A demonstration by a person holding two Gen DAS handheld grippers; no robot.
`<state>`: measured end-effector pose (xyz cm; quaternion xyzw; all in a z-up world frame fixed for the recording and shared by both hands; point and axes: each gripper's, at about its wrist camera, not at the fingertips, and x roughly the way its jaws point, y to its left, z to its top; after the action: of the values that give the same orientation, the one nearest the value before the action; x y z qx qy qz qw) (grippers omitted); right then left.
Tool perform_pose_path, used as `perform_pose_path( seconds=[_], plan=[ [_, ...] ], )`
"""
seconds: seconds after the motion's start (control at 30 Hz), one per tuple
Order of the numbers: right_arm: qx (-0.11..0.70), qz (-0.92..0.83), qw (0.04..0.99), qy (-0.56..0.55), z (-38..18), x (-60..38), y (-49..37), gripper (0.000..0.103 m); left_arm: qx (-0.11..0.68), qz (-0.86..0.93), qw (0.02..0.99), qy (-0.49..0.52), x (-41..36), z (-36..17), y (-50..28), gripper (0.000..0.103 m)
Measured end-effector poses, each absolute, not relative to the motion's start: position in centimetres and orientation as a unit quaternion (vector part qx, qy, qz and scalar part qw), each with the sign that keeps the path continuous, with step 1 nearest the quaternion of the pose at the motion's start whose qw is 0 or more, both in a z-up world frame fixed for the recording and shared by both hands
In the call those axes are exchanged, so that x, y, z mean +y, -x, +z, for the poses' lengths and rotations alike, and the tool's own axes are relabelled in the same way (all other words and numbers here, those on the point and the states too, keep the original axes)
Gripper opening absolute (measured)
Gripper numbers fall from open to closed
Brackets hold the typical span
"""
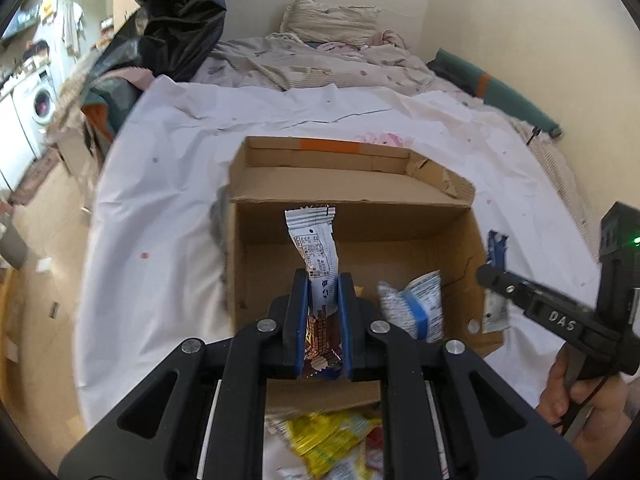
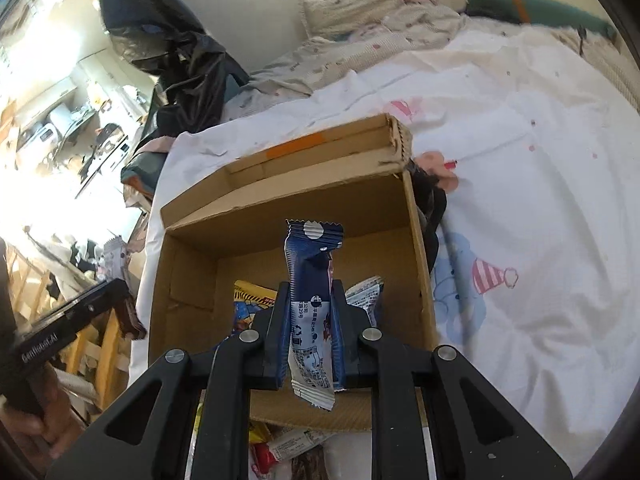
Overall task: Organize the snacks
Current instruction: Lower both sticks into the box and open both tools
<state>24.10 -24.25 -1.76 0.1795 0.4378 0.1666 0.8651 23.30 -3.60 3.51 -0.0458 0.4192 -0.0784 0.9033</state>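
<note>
Left wrist view: left gripper (image 1: 323, 300) pinches a brown-and-white snack bar (image 1: 318, 264) over the cardboard box (image 1: 360, 220); yellow packets (image 1: 328, 436) lie before the box. Right wrist view only: right gripper (image 2: 311, 320) clamps a blue snack bar (image 2: 310, 300), yellow-blue packet (image 2: 250, 304) inside box

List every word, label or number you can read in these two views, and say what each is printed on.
"DAS": right gripper, along its arm.
"GenRobotAI", partly blurred: left gripper, along its arm.
Brown snack bar: print too small to read.
Blue snack bar: print too small to read.
</note>
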Motion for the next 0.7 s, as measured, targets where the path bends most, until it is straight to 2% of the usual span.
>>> perform_pose_path(
  seconds=[0.3,0.7],
  plan=[
    [0.465,0.161,0.845,-0.207,-3.2,-24.4,-24.6,0.019,0.452,-0.085,0.885,0.076,-3.2,-0.4,-25.3,0.012],
    [0.494,0.136,0.841,-0.176,-4.5,-23.6,-25.3,0.019,0.47,-0.068,0.879,0.049,-4.1,-1.3,-25.5,0.013]
  ],
)
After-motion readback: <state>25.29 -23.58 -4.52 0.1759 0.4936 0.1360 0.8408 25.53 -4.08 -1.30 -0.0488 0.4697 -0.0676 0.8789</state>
